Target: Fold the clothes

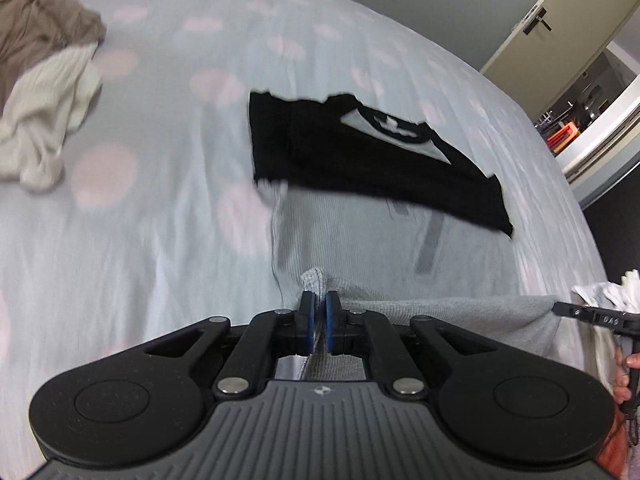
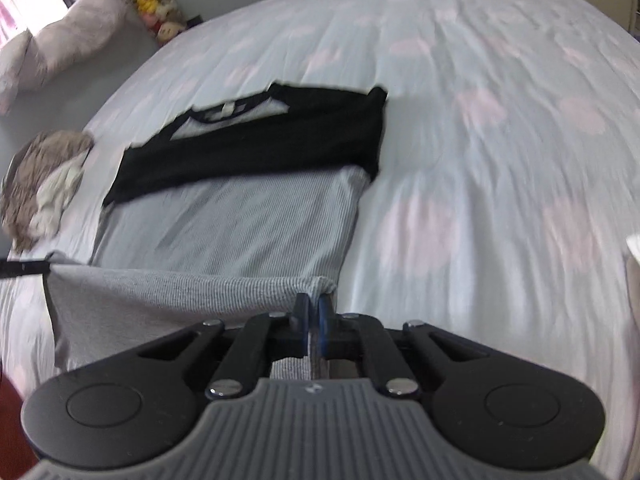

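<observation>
At bed edge, grey ribbed knit garment (image 2: 224,216) hem is pinched by left gripper (image 1: 319,300) & right gripper (image 2: 313,306); fold step underway, hem likely to be carried fwd evenly next.

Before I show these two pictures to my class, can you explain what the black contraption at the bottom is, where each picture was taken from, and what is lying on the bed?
A person holds a hand-held gripper in each hand; each carries a camera looking along its two fingers. One picture comes from the left gripper, the other from the right gripper. Both are shut on the near hem of a grey garment, one at each corner, lifting that edge off the spotted bedsheet. The garment's far part is black with a pale print. A brown and white clothes pile lies further along the bed.
</observation>
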{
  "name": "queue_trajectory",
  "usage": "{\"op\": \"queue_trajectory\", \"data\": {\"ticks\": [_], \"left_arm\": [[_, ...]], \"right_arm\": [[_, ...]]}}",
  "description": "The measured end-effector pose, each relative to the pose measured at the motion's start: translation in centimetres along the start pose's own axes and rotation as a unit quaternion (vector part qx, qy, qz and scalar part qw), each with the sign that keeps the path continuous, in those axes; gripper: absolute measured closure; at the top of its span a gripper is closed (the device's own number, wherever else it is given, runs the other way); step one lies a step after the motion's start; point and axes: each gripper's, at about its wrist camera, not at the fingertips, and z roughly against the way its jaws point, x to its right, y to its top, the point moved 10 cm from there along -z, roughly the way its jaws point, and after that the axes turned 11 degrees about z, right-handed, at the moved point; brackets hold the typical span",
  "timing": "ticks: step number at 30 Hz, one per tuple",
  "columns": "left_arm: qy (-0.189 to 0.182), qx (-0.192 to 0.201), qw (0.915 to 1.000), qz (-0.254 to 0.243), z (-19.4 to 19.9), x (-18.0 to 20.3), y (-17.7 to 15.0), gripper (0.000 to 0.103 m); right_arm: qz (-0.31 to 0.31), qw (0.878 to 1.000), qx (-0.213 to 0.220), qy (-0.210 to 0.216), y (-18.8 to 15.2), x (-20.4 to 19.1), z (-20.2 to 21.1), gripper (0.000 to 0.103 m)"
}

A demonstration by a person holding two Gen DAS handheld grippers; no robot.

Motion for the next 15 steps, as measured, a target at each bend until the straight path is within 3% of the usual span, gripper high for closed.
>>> {"op": "queue_trajectory", "data": {"ticks": [8, 11, 13, 15], "left_arm": [[0.045, -0.029, 0.9973, -0.049, -4.7, -1.0, -0.5, 0.098], [0.049, -0.030, 0.9964, -0.063, -4.2, -0.9, -0.3, 0.089], [0.056, -0.028, 0.9943, -0.086, -3.1, -0.6, -0.3, 0.088], [0.053, -0.029, 0.9904, -0.124, -1.8, 0.2, -0.6, 0.085]], "right_arm": [[0.034, 0.998, -0.058, -0.022, 0.5, 0.2, -5.6, 0.096], [0.048, 0.996, -0.070, -0.026, 0.2, 0.5, -5.7, 0.087], [0.070, 0.995, -0.069, -0.032, 0.3, 0.4, -4.8, 0.075], [0.101, 0.992, -0.069, -0.034, 0.3, -0.1, -3.5, 0.073]]}}
